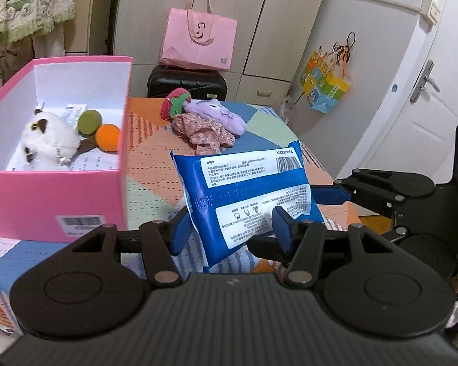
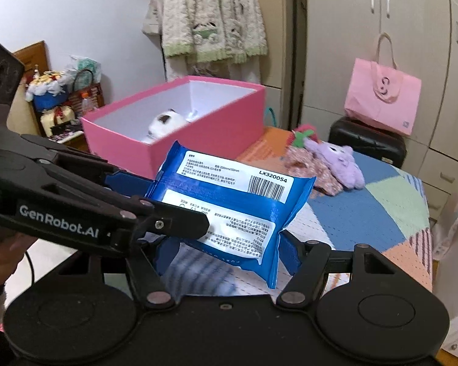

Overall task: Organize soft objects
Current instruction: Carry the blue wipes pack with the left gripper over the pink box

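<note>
A blue wet-wipes pack [image 1: 247, 195] hangs above the table, held by both grippers. My left gripper [image 1: 229, 228] is shut on its near end. My right gripper [image 2: 226, 244] is shut on the pack [image 2: 229, 204] too; its finger [image 1: 332, 195] shows at the pack's right edge in the left wrist view. The pink box [image 1: 61, 201] stands to the left and holds a white plush cat [image 1: 45, 143], a green ball [image 1: 90, 122] and an orange ball [image 1: 107, 138]. A purple plush [image 1: 216, 114], a floral cloth [image 1: 204, 134] and a red strawberry plush [image 1: 175, 103] lie on the far side of the table.
The table has a patchwork cloth [image 1: 259, 122]. A black suitcase [image 1: 186, 84] with a pink bag [image 1: 198, 39] on it stands behind the table. Wardrobe doors and a white door [image 1: 427, 106] are at the back right. Shelf clutter [image 2: 64, 97] is left of the box.
</note>
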Available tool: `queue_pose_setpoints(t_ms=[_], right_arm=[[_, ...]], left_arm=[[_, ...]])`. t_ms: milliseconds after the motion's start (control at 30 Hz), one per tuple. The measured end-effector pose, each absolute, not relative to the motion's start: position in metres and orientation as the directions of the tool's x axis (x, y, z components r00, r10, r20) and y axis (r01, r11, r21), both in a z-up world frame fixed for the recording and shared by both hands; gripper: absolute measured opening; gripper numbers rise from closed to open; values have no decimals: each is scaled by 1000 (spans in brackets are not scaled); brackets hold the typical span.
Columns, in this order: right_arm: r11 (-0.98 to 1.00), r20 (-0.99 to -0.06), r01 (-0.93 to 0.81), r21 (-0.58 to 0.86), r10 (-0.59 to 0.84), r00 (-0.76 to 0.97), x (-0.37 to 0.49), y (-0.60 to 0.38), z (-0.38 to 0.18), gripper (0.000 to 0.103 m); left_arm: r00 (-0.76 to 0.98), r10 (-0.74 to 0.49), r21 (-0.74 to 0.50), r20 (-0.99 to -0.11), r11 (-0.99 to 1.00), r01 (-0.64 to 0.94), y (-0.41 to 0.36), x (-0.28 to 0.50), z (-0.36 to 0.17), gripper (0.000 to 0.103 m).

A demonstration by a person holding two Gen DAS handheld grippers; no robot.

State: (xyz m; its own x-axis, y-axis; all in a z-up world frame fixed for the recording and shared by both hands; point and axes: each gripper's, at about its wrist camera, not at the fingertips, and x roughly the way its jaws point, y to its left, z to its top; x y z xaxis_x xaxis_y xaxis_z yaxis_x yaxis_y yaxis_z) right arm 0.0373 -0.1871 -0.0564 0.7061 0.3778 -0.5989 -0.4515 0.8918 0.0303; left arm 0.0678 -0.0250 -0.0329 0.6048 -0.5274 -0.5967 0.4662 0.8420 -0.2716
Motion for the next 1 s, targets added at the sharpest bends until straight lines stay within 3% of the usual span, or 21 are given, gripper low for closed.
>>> queue_pose_setpoints(t_ms=[433, 1000], right_arm=[[828, -551, -560, -29, 454, 700, 37, -131, -23, 80], [805, -540, -592, -46, 478, 692, 109, -66, -2, 82]], left_arm=[[679, -490, -246, -546, 869, 429, 33, 60, -5, 55], [756, -420, -207, -502, 907, 366, 82, 121, 14, 55]])
